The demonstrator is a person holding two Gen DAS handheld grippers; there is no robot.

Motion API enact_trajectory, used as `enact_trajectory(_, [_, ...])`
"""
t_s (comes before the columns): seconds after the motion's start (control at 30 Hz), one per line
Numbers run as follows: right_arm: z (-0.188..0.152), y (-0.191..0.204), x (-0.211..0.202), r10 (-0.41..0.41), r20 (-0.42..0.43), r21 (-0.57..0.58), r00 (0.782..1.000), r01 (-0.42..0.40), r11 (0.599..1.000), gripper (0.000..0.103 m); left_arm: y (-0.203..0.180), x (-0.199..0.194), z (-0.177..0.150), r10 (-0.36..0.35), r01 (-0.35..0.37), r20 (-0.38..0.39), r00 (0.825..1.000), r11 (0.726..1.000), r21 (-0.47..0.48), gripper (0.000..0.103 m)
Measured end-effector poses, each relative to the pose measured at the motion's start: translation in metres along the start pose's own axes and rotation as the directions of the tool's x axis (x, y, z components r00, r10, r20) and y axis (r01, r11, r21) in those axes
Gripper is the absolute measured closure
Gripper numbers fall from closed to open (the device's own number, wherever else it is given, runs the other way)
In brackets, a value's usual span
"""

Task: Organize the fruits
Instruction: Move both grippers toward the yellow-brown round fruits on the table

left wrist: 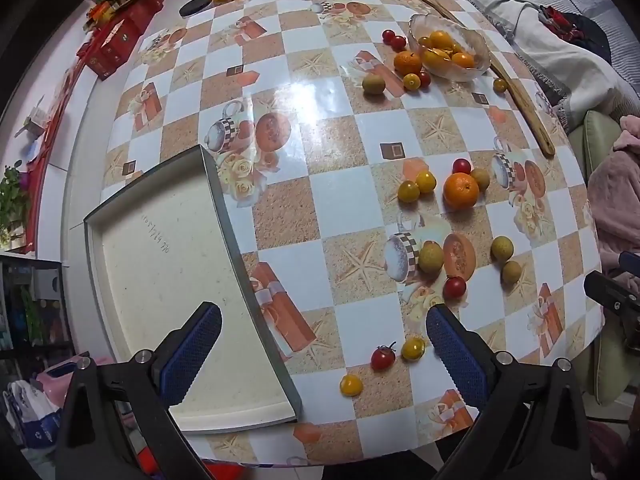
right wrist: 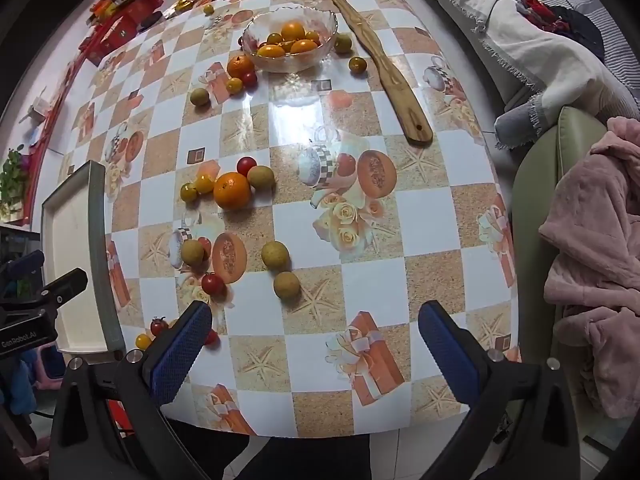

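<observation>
Fruits lie scattered on the checked tablecloth: an orange (left wrist: 461,191) (right wrist: 232,190) with red and yellow cherry tomatoes beside it, tan longans (left wrist: 431,257) (right wrist: 275,255), and a red tomato (left wrist: 383,357) and yellow tomato (left wrist: 351,385) near the front edge. A glass bowl (left wrist: 478,65) (right wrist: 256,30) at the far side holds orange and yellow fruits. An empty white tray (left wrist: 160,264) (right wrist: 70,240) sits at the left. My left gripper (left wrist: 324,344) is open above the tray's right rim. My right gripper (right wrist: 316,344) is open and empty above the front of the table.
A long wooden spatula (left wrist: 516,92) (right wrist: 380,60) lies at the far right. Red boxes and packets (left wrist: 120,40) crowd the far left corner. A sofa with blankets (right wrist: 592,216) stands to the right. The table's front edge (right wrist: 320,432) is close below the grippers.
</observation>
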State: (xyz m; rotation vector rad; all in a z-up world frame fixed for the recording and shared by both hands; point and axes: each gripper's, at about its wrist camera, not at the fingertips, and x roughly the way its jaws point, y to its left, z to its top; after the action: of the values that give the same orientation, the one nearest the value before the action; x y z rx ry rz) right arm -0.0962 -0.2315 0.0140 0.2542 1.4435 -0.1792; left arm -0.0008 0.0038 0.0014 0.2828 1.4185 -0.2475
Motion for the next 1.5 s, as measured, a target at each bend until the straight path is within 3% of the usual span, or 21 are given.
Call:
enact_trajectory(0.43, [-0.002,-0.005,0.001,-0.003,-0.009,0.011,1.0,0.003,1.0,0.0,-0.008,0.001,0.001,0.012,-0.012,0.035,0.999,1.0,0.001,0.0])
enact_trajectory(0.87, [-0.011,-0.007,0.012,0.001,-0.039,0.022,0.999,0.0,1.0,0.0,-0.01,0.006,0.001,-0.039,0.041,-0.056,0.998,0.999,0.029,0.0])
enact_trajectory(1.0, [-0.012,-0.008,0.016,0.0,-0.049,0.023,0.999,0.002,1.0,0.0,-0.01,0.01,0.0,-0.013,0.016,-0.062,0.998,0.999,0.041,0.0])
enact_trajectory(1.5, [-0.027,-0.004,0.063,0.0,-0.118,-0.014,0.993,-0.002,1.0,0.0,-0.055,0.069,0.01,-0.049,0.057,-0.094,0.994,0.995,0.087,0.0])
